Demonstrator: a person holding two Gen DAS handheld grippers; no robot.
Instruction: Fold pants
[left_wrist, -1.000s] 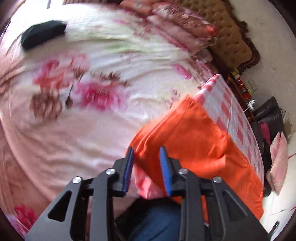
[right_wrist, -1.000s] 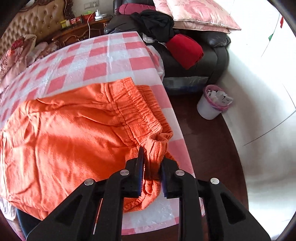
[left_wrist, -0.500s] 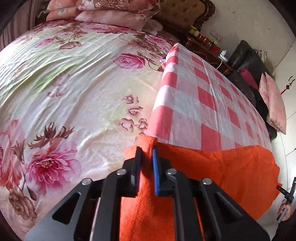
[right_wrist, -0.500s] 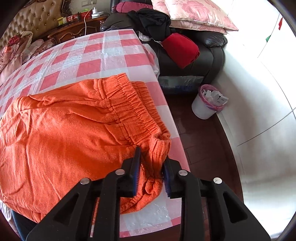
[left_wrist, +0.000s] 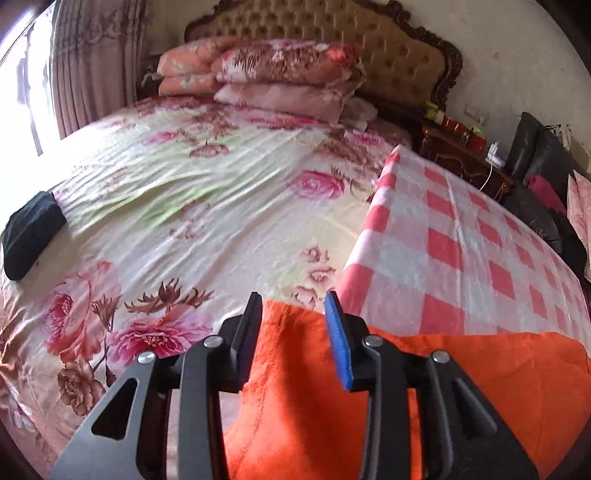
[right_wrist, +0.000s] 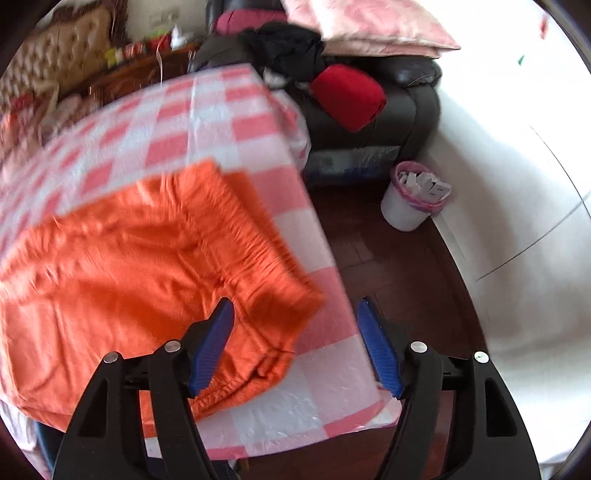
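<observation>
Pants: the orange pants (right_wrist: 122, 266) lie spread out on the near end of the bench (right_wrist: 207, 122), folded over so there are two layers. The stretchy waist band (right_wrist: 255, 240) is on the right side, close to the bench's right edge. In the left wrist view the pants (left_wrist: 461, 373) fill the near part of the picture.
Pants corner: in the left wrist view, one orange corner pokes out to the far left, right where the bench meets the bed.
Left tongs: the left tongs (left_wrist: 295, 332) are apart — the orange corner shows in the gap between them, but the pads do not squeeze it. I cannot tell if they touch the cloth.
Right tongs: the right tongs (right_wrist: 295, 343) are wide apart, above the near right corner of the pants. They hold nothing. This view is a bit blurry.
Bench: it has a pink and white checked cloth (left_wrist: 461, 236) on it. The far part of the cloth is bare.
Bed: the bed (left_wrist: 192, 206) is just left of the bench, with a flower sheet. Folded quilts (left_wrist: 280, 77) are stacked at the far end by the padded headboard (left_wrist: 388, 48). A small dark bundle (left_wrist: 31, 232) lies on the far left edge.
Sofa: a dark sofa (right_wrist: 410, 110) stands past the bench on the right, with a red bundle (right_wrist: 351, 96), black clothes (right_wrist: 288, 48) and a pink pillow (right_wrist: 365, 29) on it.
Bin: a white bin (right_wrist: 410, 203) with a pink bag stands on the dark floor, near the sofa.
</observation>
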